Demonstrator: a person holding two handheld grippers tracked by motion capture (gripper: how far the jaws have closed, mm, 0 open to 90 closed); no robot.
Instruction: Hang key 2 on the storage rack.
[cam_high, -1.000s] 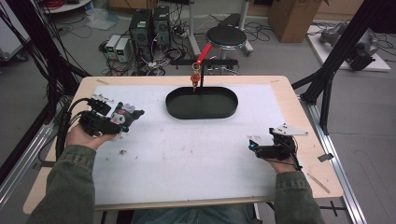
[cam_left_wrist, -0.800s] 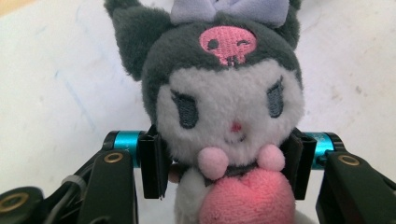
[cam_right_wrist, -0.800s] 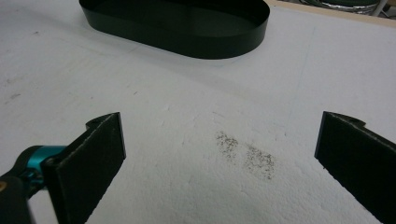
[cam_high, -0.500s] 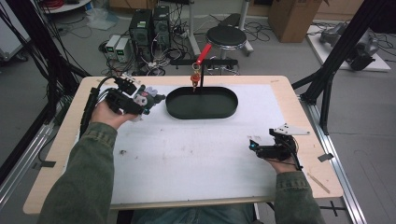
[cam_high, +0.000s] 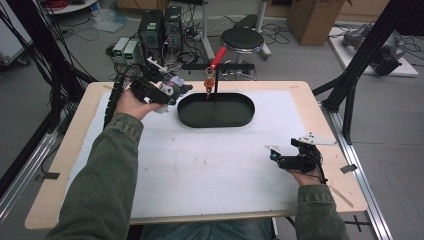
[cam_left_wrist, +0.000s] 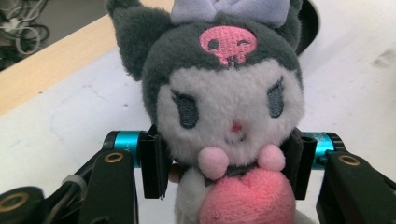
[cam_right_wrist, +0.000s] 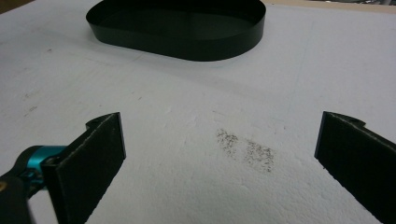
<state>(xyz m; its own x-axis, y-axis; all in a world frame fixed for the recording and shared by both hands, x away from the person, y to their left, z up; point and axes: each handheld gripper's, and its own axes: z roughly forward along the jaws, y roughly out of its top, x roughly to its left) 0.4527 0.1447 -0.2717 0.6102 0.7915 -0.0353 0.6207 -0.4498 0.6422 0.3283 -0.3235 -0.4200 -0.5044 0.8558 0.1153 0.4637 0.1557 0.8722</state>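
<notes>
Left gripper (cam_high: 172, 92) has carried plush (cam_left_wrist: 226, 112) toward tray (cam_high: 215, 121) | jaws clamped on plush, upright | tray just right of it | right gripper (cam_high: 275, 157) idle, jaws apart, well away.

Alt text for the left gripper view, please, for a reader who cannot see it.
A grey-and-white plush toy with a lilac bow and a pink heart at its chest faces the camera, squeezed at the neck between the left gripper's two black jaws. Behind it lie the white table cover and a wooden edge.
</notes>
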